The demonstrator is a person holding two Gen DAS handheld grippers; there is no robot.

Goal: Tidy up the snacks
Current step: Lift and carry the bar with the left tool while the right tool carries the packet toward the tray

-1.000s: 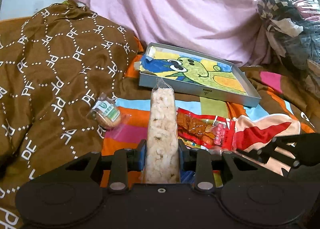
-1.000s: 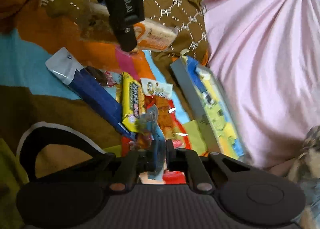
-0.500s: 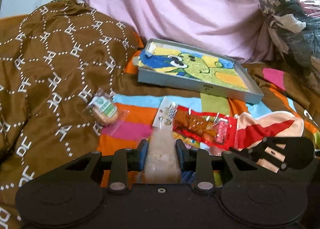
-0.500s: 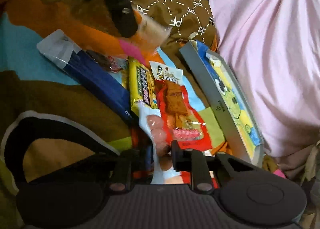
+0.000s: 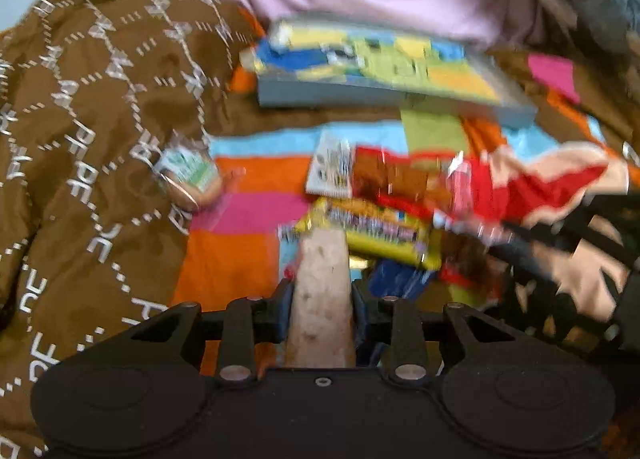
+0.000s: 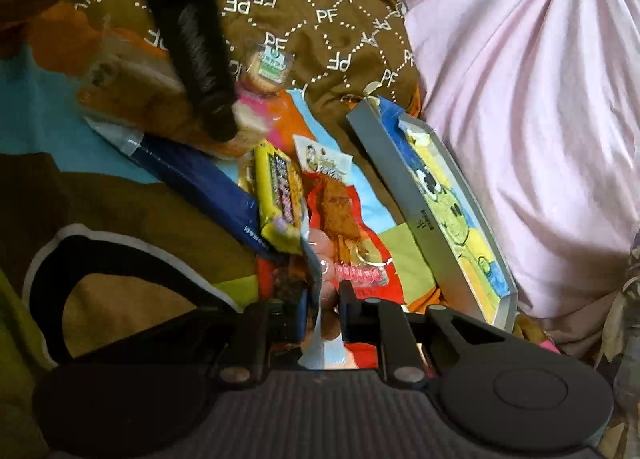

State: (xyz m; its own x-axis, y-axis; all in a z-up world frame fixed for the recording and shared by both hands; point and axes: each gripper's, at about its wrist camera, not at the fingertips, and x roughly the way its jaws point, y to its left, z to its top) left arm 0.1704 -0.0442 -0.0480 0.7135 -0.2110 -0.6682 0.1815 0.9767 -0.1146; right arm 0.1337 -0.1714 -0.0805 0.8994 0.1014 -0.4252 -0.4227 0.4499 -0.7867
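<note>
Two grippers: left gripper (image 5: 320, 295), right gripper (image 6: 323, 315). One rice cracker pack (image 5: 321, 291) and one sausage pack (image 6: 322, 299), each clamped in a gripper. On the bed: one yellow snack bar (image 6: 278, 195), one red jerky pack (image 6: 340, 215), one blue packet (image 6: 200, 183), one round cookie (image 6: 268, 73). One grey tray (image 6: 404, 195). One brown quilt (image 6: 312, 7), one pink sheet (image 6: 520, 99).

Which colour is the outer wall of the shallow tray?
Grey; the tray shows it best in the right wrist view.
</note>
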